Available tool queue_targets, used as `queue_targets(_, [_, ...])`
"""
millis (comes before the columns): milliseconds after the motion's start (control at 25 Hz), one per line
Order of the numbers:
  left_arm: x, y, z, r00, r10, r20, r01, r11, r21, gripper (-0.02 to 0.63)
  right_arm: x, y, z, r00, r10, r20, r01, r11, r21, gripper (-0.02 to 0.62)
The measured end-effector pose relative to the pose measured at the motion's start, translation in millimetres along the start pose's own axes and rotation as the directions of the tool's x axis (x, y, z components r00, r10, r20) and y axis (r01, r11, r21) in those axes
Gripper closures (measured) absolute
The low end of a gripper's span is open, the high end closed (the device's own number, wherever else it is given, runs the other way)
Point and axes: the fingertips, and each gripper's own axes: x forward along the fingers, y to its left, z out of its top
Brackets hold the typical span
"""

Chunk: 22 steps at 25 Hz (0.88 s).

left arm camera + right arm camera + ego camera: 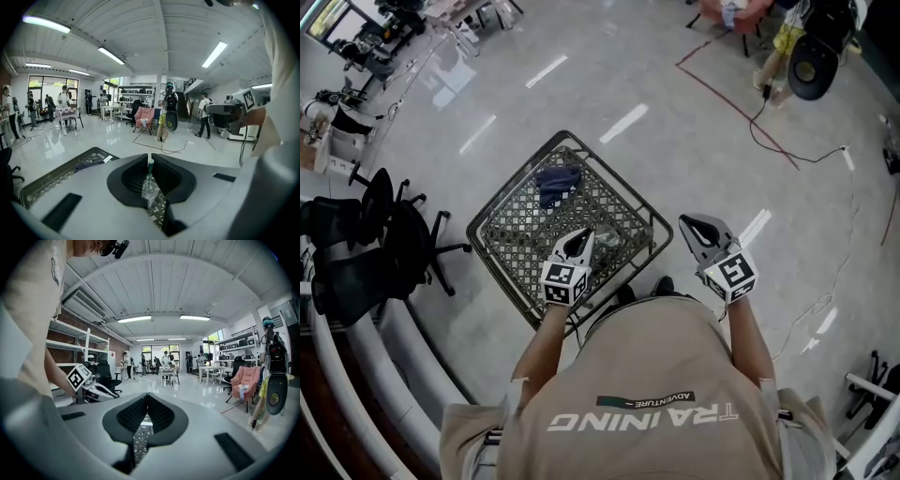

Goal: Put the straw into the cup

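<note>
My left gripper (580, 240) is held over a black metal mesh table (520, 211) and is shut on a thin straw (150, 165). The straw has a white and green tip and sits in a clear wrapper (151, 191), standing upright between the jaws. My right gripper (694, 227) hovers past the table's right edge, its jaws (147, 403) pressed together with nothing between them. In the right gripper view the left gripper's marker cube (78, 377) shows at the left. I cannot make out a cup in any view.
A dark blue cloth bundle (558, 183) lies on the far part of the mesh table. Black office chairs (384, 234) stand to the left and a cable (787, 141) runs over the glossy floor. People and a pink chair (145, 116) are far off.
</note>
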Motion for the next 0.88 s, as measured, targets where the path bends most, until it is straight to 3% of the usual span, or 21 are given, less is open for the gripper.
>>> queue_targets(240, [21,-2,-14,0.998,-0.027,-0.055,0.026,0.999,-0.018,0.568,-1,0,3,1.0,0.002,0.003,-0.002,1.0,0.006,0.578])
queue_targets(440, [25,0,-13,0.999,-0.023,-0.045,0.021,0.999,-0.044,0.549,3,5,4,1.0,0.015,0.005,-0.015,1.0,0.001,0.578])
queue_targets(600, [22,-4,-3,0.999,-0.044,-0.008,0.044,0.997,-0.063,0.521,6,6,4,1.0,0.029,0.007,-0.029,1.0,0.001,0.577])
queue_targets(880, [-12,3,38,0.991,0.011,0.136,-0.001,0.997,-0.075,0.522,10,16,6,0.998,0.054,0.012,-0.054,0.998,-0.014,0.578])
